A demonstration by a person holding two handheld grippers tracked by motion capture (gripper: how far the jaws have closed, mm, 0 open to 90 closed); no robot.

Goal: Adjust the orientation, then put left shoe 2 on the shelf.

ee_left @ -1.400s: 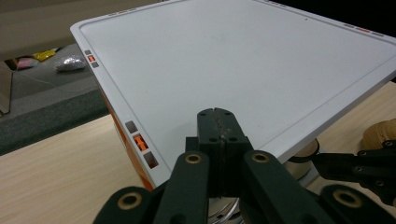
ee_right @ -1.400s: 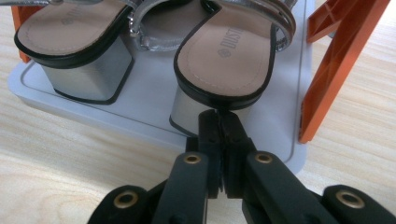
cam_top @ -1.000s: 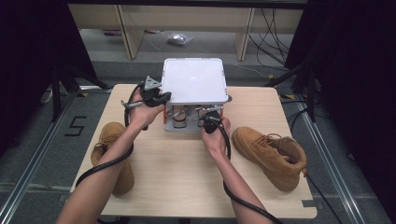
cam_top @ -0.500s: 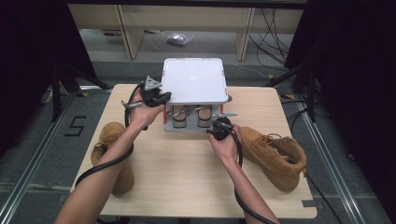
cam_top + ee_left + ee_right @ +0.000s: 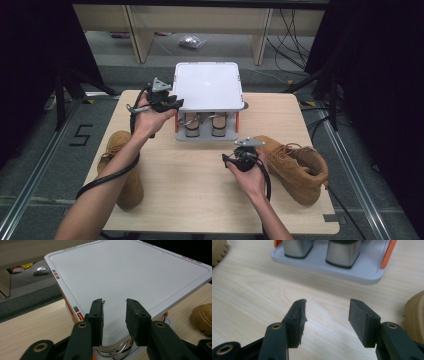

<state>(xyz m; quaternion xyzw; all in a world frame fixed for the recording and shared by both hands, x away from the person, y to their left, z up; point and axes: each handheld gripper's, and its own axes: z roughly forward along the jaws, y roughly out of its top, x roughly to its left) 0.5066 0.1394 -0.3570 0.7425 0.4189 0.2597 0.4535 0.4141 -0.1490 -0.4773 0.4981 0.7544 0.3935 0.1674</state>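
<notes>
A device with a flat white lid (image 5: 207,92) on orange posts stands at the table's back middle. Two metal-sleeved posts (image 5: 192,127) rise from its grey base (image 5: 362,275). My left gripper (image 5: 175,103) is at the lid's near left corner. In the left gripper view its jaws (image 5: 114,306) have just been opening and stand apart over the lid (image 5: 130,272), pressing on nothing. My right gripper (image 5: 231,159) is over bare wood in front of the device. Its jaws (image 5: 327,306) have also just been opening, with nothing between them.
A tan boot (image 5: 295,165) lies on the table right of my right hand. Another tan boot (image 5: 122,170) lies at the table's left edge, partly under my left forearm. The wooden table (image 5: 190,200) has free room in front of the device.
My right hand has drawn back from the device's front toward me and to the right. My left hand has stayed at the lid's corner.
</notes>
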